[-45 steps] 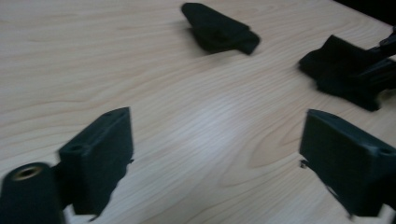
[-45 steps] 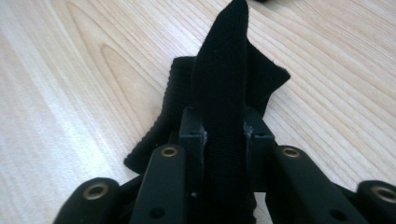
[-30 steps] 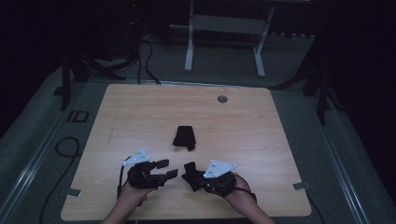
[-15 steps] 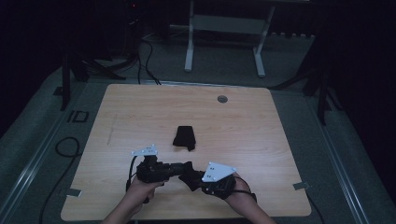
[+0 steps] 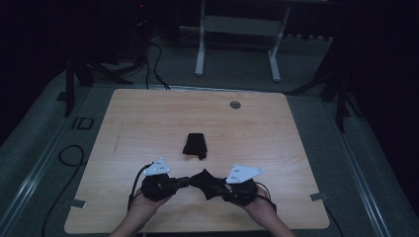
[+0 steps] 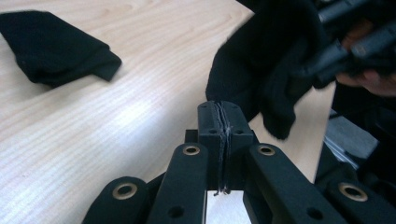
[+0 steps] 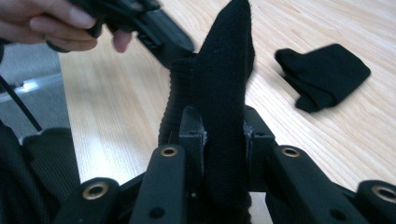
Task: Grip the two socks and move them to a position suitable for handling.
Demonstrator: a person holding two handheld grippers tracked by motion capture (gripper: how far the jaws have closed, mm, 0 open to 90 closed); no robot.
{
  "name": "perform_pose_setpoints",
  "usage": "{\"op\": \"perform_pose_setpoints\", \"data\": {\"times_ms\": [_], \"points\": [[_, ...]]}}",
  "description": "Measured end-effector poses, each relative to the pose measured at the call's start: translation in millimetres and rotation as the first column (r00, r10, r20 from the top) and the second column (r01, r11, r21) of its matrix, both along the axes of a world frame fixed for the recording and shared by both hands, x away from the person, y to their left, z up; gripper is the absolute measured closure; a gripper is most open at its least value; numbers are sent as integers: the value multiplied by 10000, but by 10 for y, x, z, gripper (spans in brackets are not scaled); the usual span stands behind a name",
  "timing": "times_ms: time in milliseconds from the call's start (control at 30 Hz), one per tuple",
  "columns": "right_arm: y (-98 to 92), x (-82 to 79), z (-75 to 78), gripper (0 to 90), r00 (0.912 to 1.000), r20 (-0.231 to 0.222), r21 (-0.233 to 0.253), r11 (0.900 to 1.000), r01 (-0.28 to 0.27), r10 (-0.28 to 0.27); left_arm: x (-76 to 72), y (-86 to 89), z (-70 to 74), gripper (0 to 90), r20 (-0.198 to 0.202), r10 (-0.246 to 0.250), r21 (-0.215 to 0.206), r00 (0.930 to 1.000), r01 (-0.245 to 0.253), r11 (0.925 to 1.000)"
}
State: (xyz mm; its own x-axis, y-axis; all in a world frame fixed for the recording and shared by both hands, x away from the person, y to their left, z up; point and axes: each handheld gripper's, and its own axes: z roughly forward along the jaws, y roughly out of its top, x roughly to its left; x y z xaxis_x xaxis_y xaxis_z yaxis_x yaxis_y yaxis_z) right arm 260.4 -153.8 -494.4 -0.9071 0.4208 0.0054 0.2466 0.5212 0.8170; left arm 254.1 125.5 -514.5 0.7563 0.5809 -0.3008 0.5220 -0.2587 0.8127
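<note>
Two black socks — one held (image 7: pixel 219 107), one folded (image 5: pixel 195 145)

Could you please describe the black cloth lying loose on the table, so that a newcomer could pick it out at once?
Start at the light wooden table and look to its middle, beyond the two hand-held grippers. There lies a small folded black knitted cloth, flat on the wood and touched by nothing. The other black knitted cloth, nearer the person, is pinched in the right gripper and held off the table.
</note>
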Motion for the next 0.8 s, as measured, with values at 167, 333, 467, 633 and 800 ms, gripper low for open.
{"op": "perform_pose_setpoints", "data": {"times_ms": [167,333,467,633,800], "points": [[-135,75,-15,742,9981,-561,497,9983,293,-265,-49,-50,26,889,412,34,604,9991,-59,9982],[-193,101,-75,737,9956,-851,405,9983,430,-394,-61,-62,-18,890,432,123,906,9990,-162,9958],[-232,169,-190,735,9860,-1501,528,9953,809,-722,-93,-116,-75,889,342,-168,944,9993,135,9954],[-71,315,-375,746,9774,-1750,-862,9908,1045,-1183,-69,-267,-248,889,322,-221,2333,9992,140,9723],[60,416,-604,727,9719,-1980,-1643,9818,954,-1275,10,-247,-415,888,-219,1,2538,9998,55,9672]]}}
